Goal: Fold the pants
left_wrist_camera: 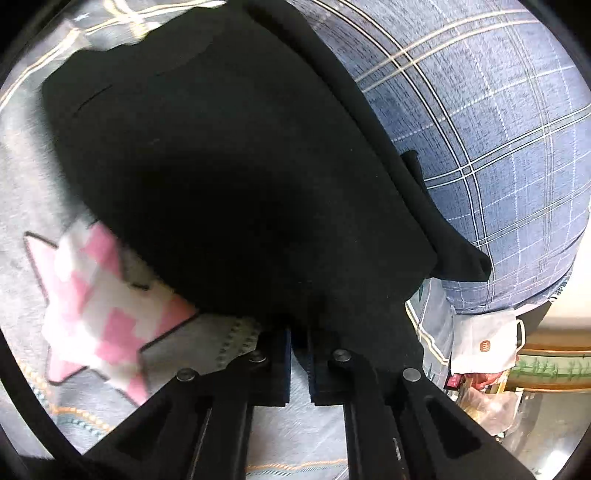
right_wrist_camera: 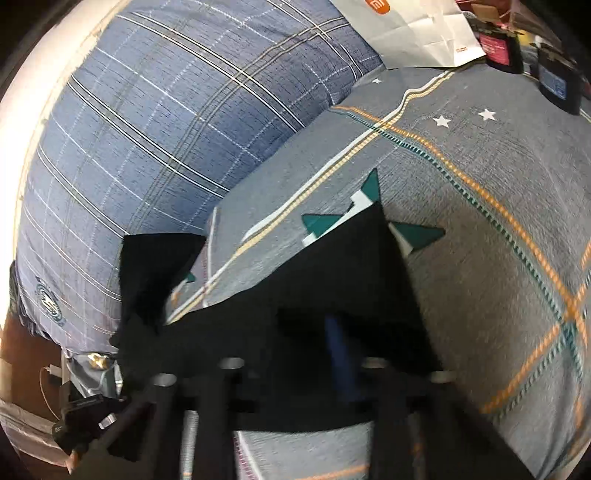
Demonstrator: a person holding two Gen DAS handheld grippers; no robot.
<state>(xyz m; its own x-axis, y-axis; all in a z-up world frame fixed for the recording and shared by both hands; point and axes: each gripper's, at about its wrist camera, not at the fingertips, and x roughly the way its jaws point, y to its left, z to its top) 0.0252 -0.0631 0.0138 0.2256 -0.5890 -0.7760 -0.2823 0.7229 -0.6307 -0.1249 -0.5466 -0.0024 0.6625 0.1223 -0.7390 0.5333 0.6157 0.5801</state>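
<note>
The black pants [left_wrist_camera: 229,177] fill most of the left wrist view, lying on a grey patterned bedsheet [left_wrist_camera: 22,206]. My left gripper [left_wrist_camera: 298,332] is shut on the near edge of the pants, the cloth draping over its fingers. In the right wrist view the pants [right_wrist_camera: 332,280] hang from my right gripper [right_wrist_camera: 325,332], which is shut on a fold of them and holds it above the sheet [right_wrist_camera: 480,229]. A further part of the pants [right_wrist_camera: 151,273] droops to the left beside the pillow. The fingertips are hidden by the cloth.
A blue plaid pillow [left_wrist_camera: 480,129] lies at the right of the pants and also shows in the right wrist view [right_wrist_camera: 147,129]. A white paper bag [right_wrist_camera: 417,33] and dark boxes [right_wrist_camera: 554,81] sit at the bed's far end. A pink star print [left_wrist_camera: 99,310] marks the sheet.
</note>
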